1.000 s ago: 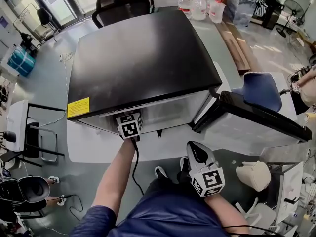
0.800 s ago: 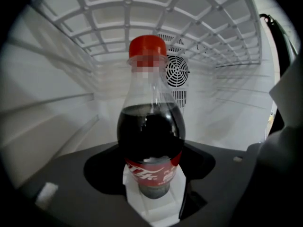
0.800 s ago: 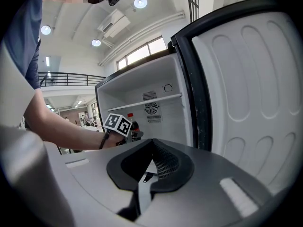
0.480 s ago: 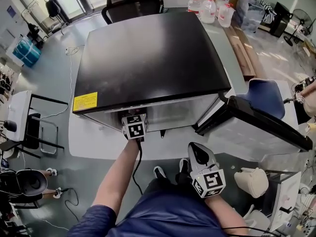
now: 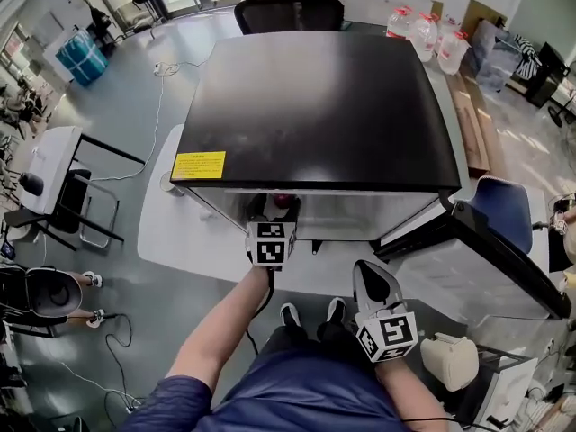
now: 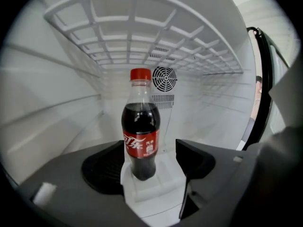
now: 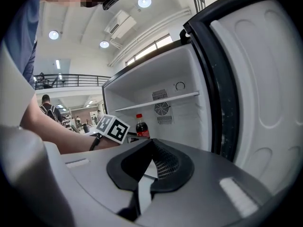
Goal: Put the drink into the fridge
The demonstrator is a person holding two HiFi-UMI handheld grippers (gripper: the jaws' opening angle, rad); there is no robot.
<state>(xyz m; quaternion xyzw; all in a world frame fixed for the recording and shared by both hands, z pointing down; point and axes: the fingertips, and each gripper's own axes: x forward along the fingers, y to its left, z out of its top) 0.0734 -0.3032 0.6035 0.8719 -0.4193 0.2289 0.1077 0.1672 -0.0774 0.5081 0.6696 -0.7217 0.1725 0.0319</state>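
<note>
A cola bottle (image 6: 141,136) with a red cap and red label stands upright on the white floor of the fridge, under a wire shelf (image 6: 156,41). My left gripper (image 6: 150,149) is open, its dark pads on either side of the bottle's base with a gap on the right side. From above only the red cap (image 5: 282,202) shows, just ahead of the left gripper's marker cube (image 5: 270,242). The black-topped fridge (image 5: 324,106) has its door (image 5: 504,259) swung open to the right. My right gripper (image 5: 367,273) hangs back, shut and empty, seeing the bottle (image 7: 141,126) from afar.
A black office chair (image 5: 288,3) and water jugs (image 5: 423,34) stand behind the fridge. A blue chair (image 5: 508,219) sits beyond the open door, and a white bag (image 5: 450,360) lies at the lower right. The person's shoes (image 5: 290,313) are before the fridge.
The head view has shifted so the fridge sits more central. The left gripper's cube now lies slightly out from the fridge front, and the bottle's red cap shows ahead of it.
</note>
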